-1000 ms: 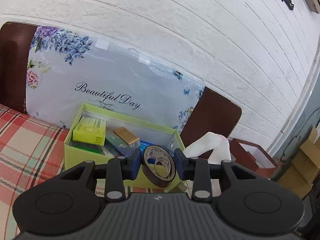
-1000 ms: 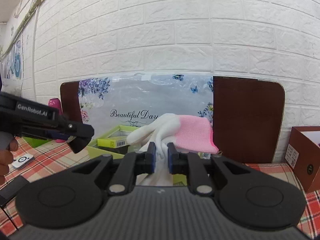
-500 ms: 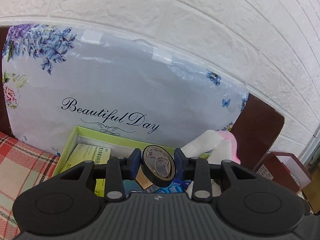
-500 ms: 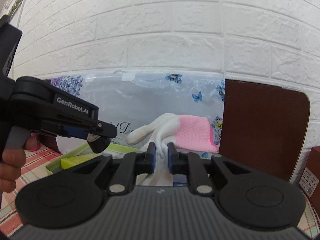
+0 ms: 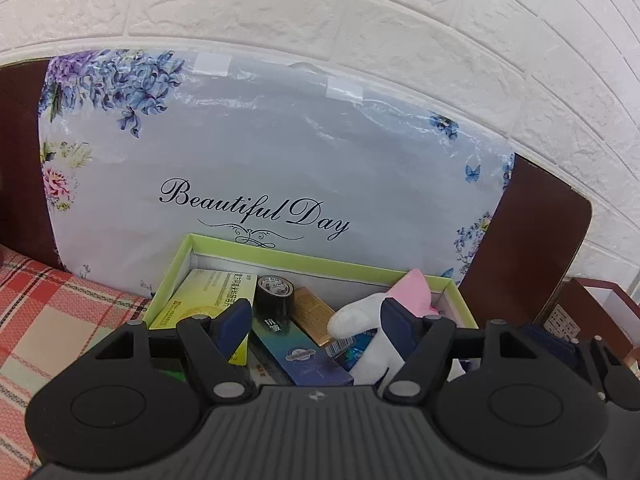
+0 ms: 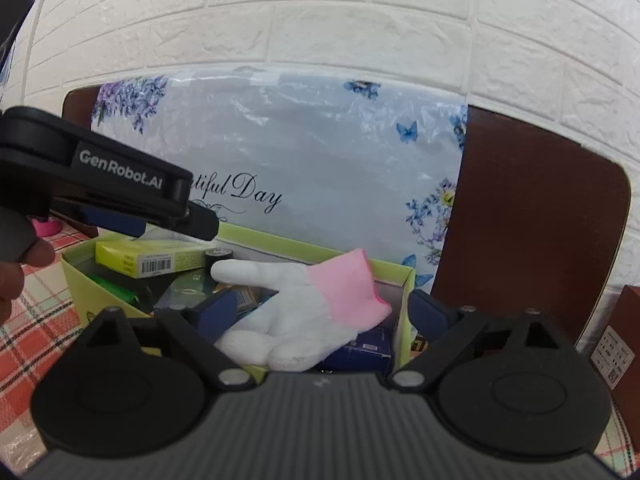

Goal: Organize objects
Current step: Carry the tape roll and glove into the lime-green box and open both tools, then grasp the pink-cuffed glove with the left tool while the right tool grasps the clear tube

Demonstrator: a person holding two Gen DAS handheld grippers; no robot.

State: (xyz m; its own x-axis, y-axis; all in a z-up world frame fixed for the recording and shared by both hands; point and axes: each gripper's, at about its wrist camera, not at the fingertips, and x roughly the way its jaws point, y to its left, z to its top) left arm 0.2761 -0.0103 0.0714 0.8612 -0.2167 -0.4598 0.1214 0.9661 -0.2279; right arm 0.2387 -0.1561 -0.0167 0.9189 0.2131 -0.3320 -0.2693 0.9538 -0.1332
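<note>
A lime-green open box (image 5: pixel 304 257) (image 6: pixel 280 237) stands against a floral "Beautiful Day" board. A black tape roll (image 5: pixel 274 294) (image 6: pixel 219 258) lies in it among a yellow carton (image 5: pixel 208 298) (image 6: pixel 148 260), a blue box (image 5: pixel 298 350) and a gold box (image 5: pixel 314 314). A white and pink glove (image 6: pixel 304 306) (image 5: pixel 376 320) lies on the box's right part. My left gripper (image 5: pixel 316 322) is open and empty above the box. It also shows in the right wrist view (image 6: pixel 200 222). My right gripper (image 6: pixel 324 312) is open, its fingers either side of the glove.
The floral board (image 5: pixel 280 152) and a dark brown panel (image 6: pixel 532 236) stand behind the box, against a white brick wall. A red plaid tablecloth (image 5: pixel 52 320) covers the table. A brown carton (image 5: pixel 588 312) stands at the right. A pink object (image 6: pixel 44 226) sits far left.
Both grippers have opened. The tape roll left the left gripper and now lies in the box. The glove left the right gripper and now lies on the box's contents.
</note>
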